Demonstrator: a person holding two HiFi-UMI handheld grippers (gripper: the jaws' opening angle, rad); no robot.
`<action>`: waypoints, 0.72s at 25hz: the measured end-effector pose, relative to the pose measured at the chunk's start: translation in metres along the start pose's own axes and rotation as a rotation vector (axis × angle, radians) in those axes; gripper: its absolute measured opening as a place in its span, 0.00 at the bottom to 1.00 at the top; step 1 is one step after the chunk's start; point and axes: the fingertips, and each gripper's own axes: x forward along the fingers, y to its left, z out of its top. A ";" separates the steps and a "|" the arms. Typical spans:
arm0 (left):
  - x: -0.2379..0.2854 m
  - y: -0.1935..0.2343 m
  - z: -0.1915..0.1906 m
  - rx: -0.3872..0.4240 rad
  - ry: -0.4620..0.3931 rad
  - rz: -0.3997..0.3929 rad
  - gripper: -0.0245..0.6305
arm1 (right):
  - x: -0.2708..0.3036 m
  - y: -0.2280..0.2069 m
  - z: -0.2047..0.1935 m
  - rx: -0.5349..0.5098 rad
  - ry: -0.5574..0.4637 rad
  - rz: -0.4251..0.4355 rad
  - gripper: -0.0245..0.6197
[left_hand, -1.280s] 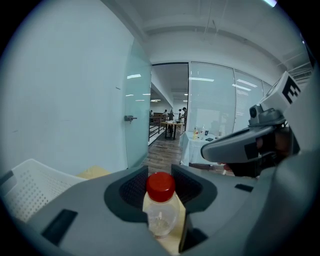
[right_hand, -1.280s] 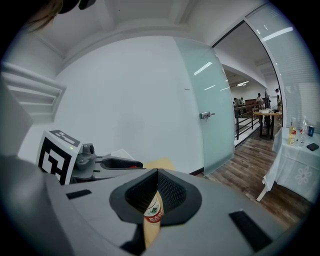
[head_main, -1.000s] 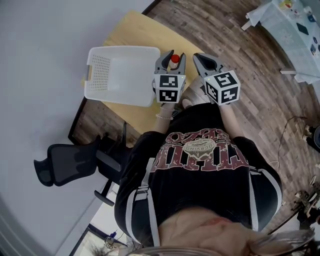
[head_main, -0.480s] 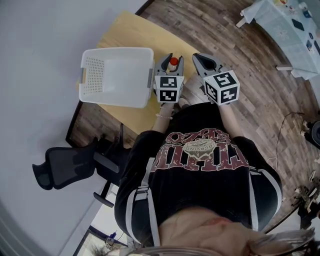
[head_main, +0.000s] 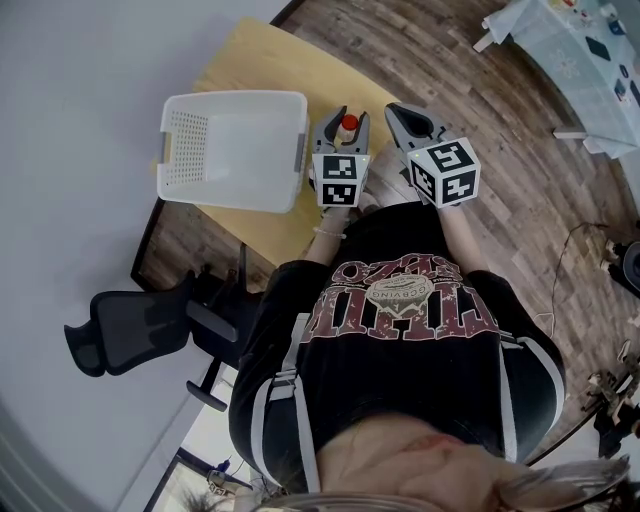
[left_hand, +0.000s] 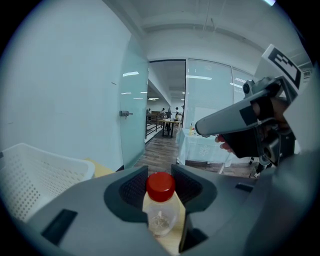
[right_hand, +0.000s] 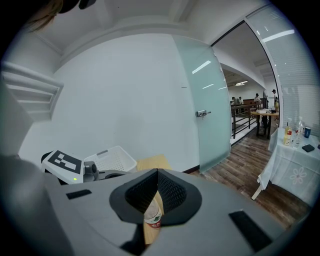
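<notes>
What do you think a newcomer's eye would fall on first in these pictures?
Probably the small red-capped bottle, clamped in the left gripper over a wooden table. Next come the white basket on that table, to the left of both grippers, and the right gripper alongside, jaws together.

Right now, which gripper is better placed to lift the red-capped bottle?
Left. The left gripper has the bottle between its jaws, which seem pressed against its sides. The right gripper sits beside it with its jaws together, gripping nothing.
</notes>
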 end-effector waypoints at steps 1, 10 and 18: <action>-0.001 0.000 0.000 0.001 -0.004 0.002 0.33 | 0.000 0.001 0.000 -0.001 -0.001 0.001 0.06; -0.003 -0.009 -0.001 0.026 -0.030 0.004 0.33 | -0.002 0.001 0.002 0.000 -0.008 0.001 0.06; -0.005 -0.016 -0.001 0.036 -0.024 -0.022 0.33 | -0.007 0.003 0.003 -0.005 -0.010 0.007 0.06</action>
